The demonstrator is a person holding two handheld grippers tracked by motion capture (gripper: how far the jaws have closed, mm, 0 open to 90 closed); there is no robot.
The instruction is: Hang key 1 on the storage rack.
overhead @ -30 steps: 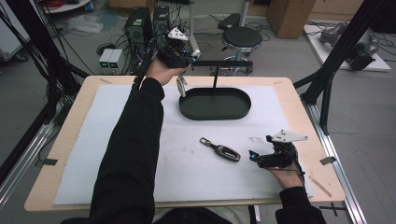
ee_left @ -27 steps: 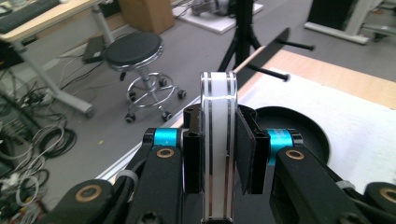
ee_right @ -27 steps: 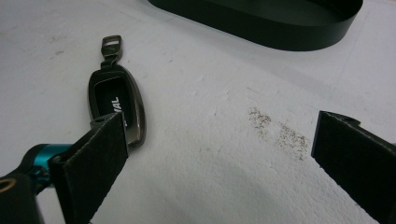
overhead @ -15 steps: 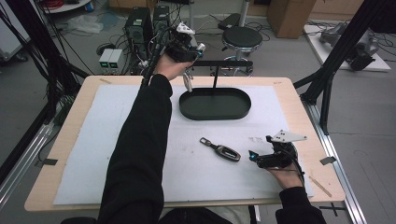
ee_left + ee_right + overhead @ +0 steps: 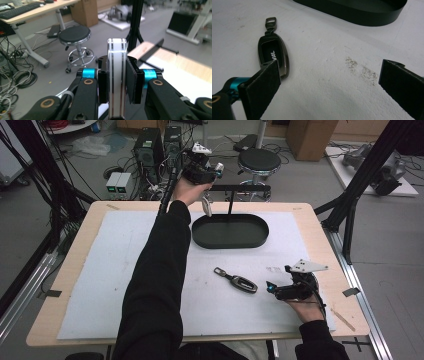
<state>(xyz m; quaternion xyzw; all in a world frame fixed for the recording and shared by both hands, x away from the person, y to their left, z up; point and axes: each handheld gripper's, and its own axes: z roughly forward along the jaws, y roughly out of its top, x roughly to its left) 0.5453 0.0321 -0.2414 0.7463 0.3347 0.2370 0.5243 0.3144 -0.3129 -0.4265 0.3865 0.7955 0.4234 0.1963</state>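
**Grip notes on white fob and dark one**

Clamping the white fob in the left tool right now, pads pressing on the two broad flat faces, narrow chrome-striped edge facing the camera. Holding it up in the air past the far edge of the counter, just beside the black bar of the stand, above and behind the oval tray.

Guessing at light and stiff here: hard glossy shell, no flex showing between the pads. Probably slippery too, being that shiny, so gripping on the flat faces near the middle and not on the rounded ends or the thin chrome edge. Likely scratching rather than breaking if dropped, but not testing that.

Reaching far forward with the left arm, sleeve stretched nearly straight across the counter, hand raised, fob dangling downward from the pads in the high view.

Resting the right tool low on the white mat near the front right, jaws standing wide apart, gripping nothing. Lying just beside its left pad: the dark key fob, flat on the mat, ring end pointing toward the tray. Looking heavier and metal-framed, so probably pinching it across the long sides.
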